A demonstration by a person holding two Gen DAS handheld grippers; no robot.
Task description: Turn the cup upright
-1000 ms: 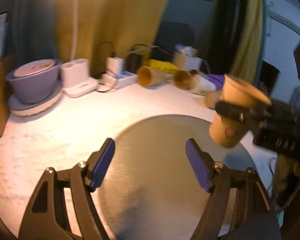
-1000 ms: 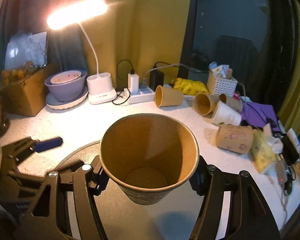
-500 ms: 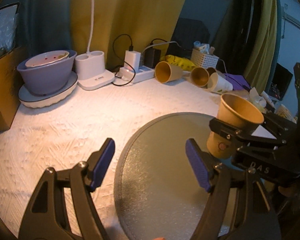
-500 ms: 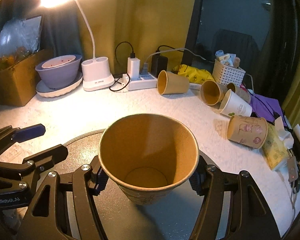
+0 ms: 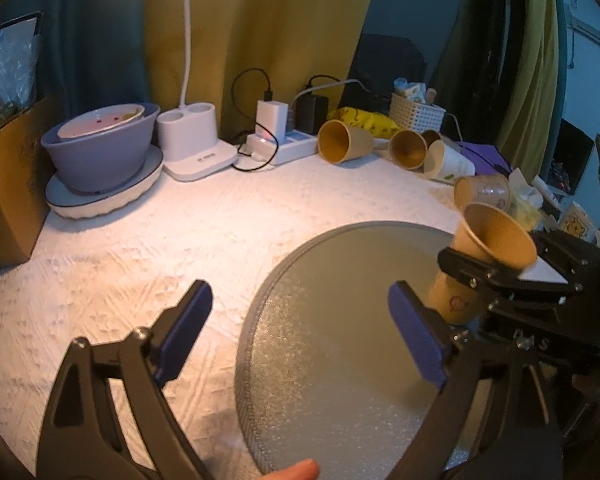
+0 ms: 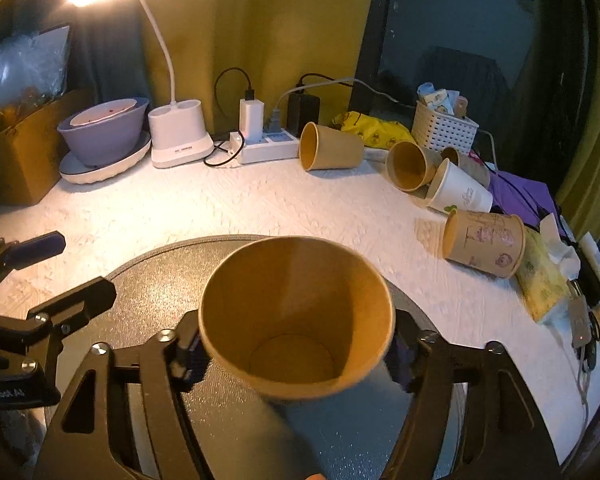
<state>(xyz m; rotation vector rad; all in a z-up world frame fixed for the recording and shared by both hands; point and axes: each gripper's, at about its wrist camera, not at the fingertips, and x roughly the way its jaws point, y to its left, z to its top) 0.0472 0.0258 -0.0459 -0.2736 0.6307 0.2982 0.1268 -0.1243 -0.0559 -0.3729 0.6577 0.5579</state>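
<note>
My right gripper (image 6: 296, 354) is shut on a brown paper cup (image 6: 296, 316), mouth up and leaning a little, over the round grey mat (image 6: 172, 264). In the left wrist view the same cup (image 5: 484, 252) shows at the right, held by the right gripper (image 5: 496, 280) above the right side of the mat (image 5: 332, 320). Whether its base touches the mat I cannot tell. My left gripper (image 5: 300, 332) is open and empty over the mat's left edge; it also shows at the left of the right wrist view (image 6: 40, 276).
Several paper cups lie on their sides at the back right (image 6: 332, 146) (image 6: 484, 242). A power strip (image 6: 268, 146), a white lamp base (image 6: 178, 136), a purple bowl on a plate (image 6: 104, 128), a white basket (image 6: 444, 130) and a cardboard box (image 5: 4, 184) line the table's back and left.
The right gripper has lowered the cup toward the mat and tipped it slightly. The left gripper has drawn back to the left and stays open.
</note>
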